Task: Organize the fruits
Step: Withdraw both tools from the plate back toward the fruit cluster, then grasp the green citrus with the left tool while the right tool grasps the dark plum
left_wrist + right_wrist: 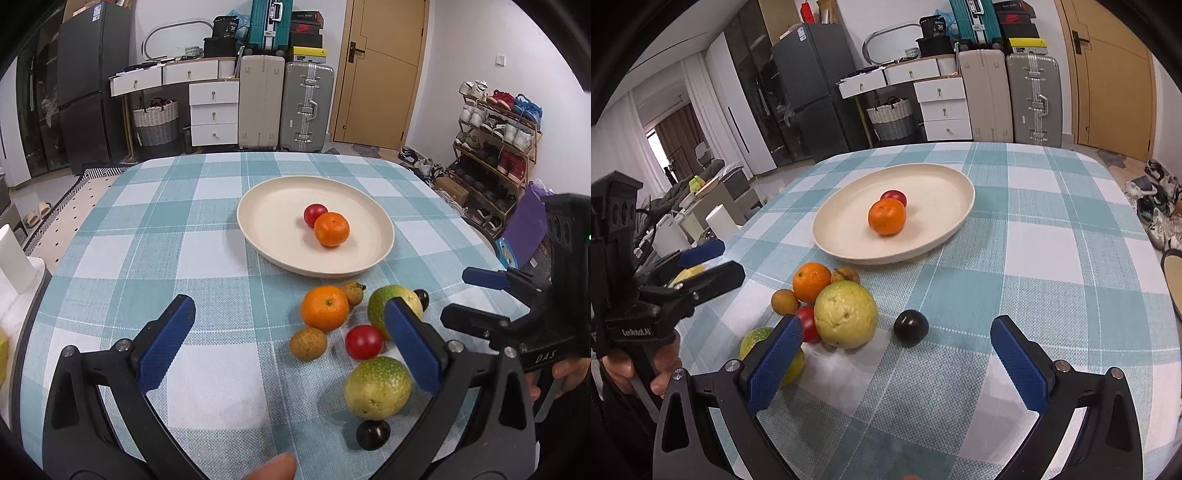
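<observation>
A cream plate (pixel 266 206) (pixel 934 177) holds an orange (pixel 331 229) (pixel 886 217) and a red fruit (pixel 314 213) (pixel 895 195). In front of it on the checked cloth lie an orange (pixel 324 308) (pixel 811 281), two green-yellow guavas (pixel 376 386) (pixel 846 314), a red fruit (pixel 364 341) (pixel 808 323), small brown fruits (pixel 308 343) (pixel 784 301) and dark plums (pixel 373 434) (pixel 911 328). My left gripper (pixel 290 343) is open and empty, just short of the pile. My right gripper (pixel 899 363) is open and empty, with a dark plum just ahead of its fingers.
The table (pixel 110 258) has rounded edges close at left and right. Suitcases (pixel 284 107), white drawers (pixel 214 110), a fridge (pixel 92 81), a door (pixel 380 70) and a shoe rack (pixel 495 147) stand behind. A white cylinder (pixel 13 258) stands left of the table.
</observation>
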Motion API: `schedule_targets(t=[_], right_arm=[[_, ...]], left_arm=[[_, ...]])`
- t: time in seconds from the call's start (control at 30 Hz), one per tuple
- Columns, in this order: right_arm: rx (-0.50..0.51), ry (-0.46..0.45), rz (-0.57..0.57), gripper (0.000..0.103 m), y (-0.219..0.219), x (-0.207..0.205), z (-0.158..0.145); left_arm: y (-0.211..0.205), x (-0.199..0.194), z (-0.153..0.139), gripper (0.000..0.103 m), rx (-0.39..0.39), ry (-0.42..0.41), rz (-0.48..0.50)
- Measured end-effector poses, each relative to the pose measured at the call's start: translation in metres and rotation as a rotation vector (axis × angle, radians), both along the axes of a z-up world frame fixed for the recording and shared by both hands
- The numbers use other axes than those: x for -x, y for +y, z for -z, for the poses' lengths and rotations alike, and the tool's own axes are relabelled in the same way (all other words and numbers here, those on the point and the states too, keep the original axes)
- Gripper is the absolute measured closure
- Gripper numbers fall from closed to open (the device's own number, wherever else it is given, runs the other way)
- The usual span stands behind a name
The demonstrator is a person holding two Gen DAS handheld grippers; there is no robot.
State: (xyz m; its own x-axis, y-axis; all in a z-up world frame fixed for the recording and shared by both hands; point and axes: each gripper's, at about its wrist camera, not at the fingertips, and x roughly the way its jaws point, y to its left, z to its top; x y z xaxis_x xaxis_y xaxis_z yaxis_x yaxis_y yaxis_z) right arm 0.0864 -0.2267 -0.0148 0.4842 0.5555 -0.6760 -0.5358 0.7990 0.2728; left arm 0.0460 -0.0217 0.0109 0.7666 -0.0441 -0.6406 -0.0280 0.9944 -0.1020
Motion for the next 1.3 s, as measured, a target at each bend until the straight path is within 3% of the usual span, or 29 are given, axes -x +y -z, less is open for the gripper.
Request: schedule_targets(t=[0.27,0.53,0.7,0.9,1.07,1.3], right_arm=[[0.024,-0.018,-0.042,0.001,0.004,0.009,0.002],[0.051,-0.018,-0.065,0.011,0.011,0.012,0.005],[0.077,-0.033,-0.063,0.012,0.012,0.01,0.006],[0.111,-0.007,-0.051,0.019,0.008,0.001,0.012],[0.152,0.012,-0.041,0.031,0.007,-0.009,0.019],[0.173,0.032,-0.06,0.037,0.011,-0.018,0.028]], left_arm=[[-0.008,0.009,0.01,0.001,0.007,0.03,0.039],[-0.021,0.01,0.017,0.001,-0.008,0.061,0.083],[-0.025,0.009,0.025,0.001,-0.011,0.088,0.094],[-0.026,0.006,0.031,0.001,0.003,0.11,0.104],[-0.03,0.005,0.033,0.001,0.002,0.125,0.118],[-0.033,0.005,0.037,0.001,0.012,0.138,0.142]])
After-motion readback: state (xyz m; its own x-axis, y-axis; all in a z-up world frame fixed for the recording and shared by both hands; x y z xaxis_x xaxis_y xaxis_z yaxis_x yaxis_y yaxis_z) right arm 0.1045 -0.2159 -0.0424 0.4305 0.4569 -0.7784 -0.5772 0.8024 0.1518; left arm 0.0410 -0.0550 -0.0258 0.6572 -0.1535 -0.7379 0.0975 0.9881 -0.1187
